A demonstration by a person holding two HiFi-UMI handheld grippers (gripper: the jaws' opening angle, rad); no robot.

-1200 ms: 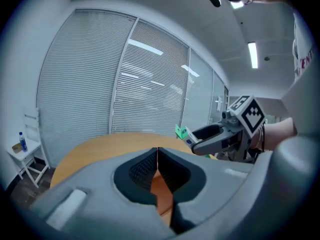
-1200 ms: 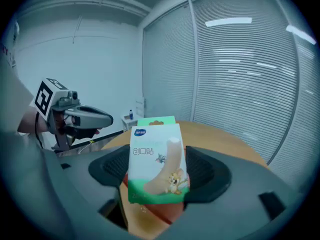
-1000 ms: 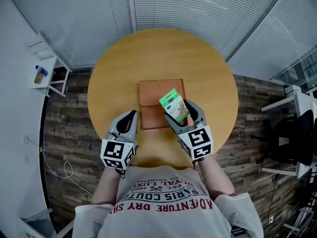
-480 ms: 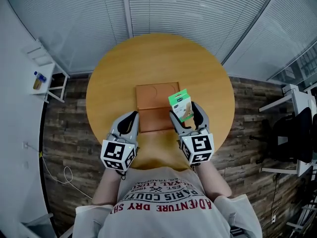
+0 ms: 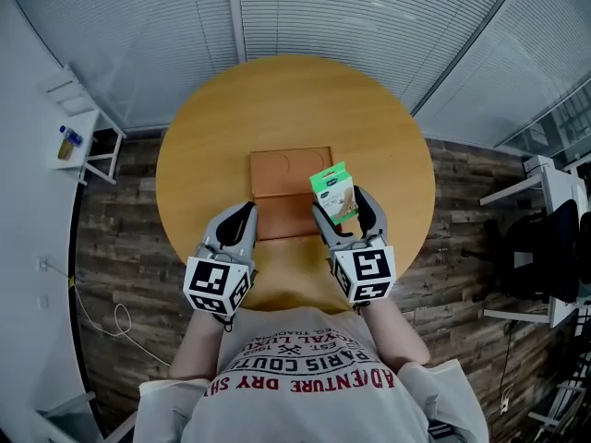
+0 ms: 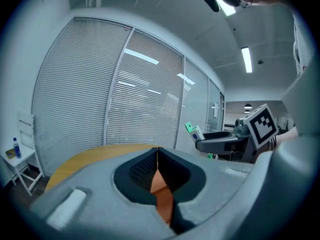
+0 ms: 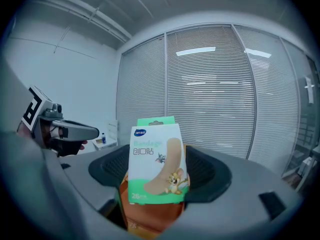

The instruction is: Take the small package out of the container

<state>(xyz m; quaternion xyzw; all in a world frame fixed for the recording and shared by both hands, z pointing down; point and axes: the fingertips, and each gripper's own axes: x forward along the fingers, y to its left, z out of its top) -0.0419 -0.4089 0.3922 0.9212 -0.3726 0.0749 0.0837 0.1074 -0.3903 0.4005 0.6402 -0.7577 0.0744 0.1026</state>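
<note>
A small green and white bandage package (image 5: 333, 192) stands upright between the pads of my right gripper (image 5: 342, 212), which is shut on it. It hangs above the right edge of the flat orange-brown container (image 5: 282, 187) in the middle of the round wooden table (image 5: 212, 127). The right gripper view shows the package (image 7: 157, 159) close up, with the container (image 7: 150, 219) below it. My left gripper (image 5: 240, 218) hovers at the container's near left corner, jaws shut with nothing between them. Through its jaws, a sliver of the container (image 6: 162, 196) shows.
A small white side table (image 5: 74, 137) with a bottle stands to the far left. Desks and a dark chair (image 5: 545, 247) are at the right. Glass walls with blinds curve behind the table. A cable lies on the wooden floor (image 5: 115, 321).
My right gripper has carried the package a little to the right, from over the container's inside to its right edge. The left gripper has stayed in place.
</note>
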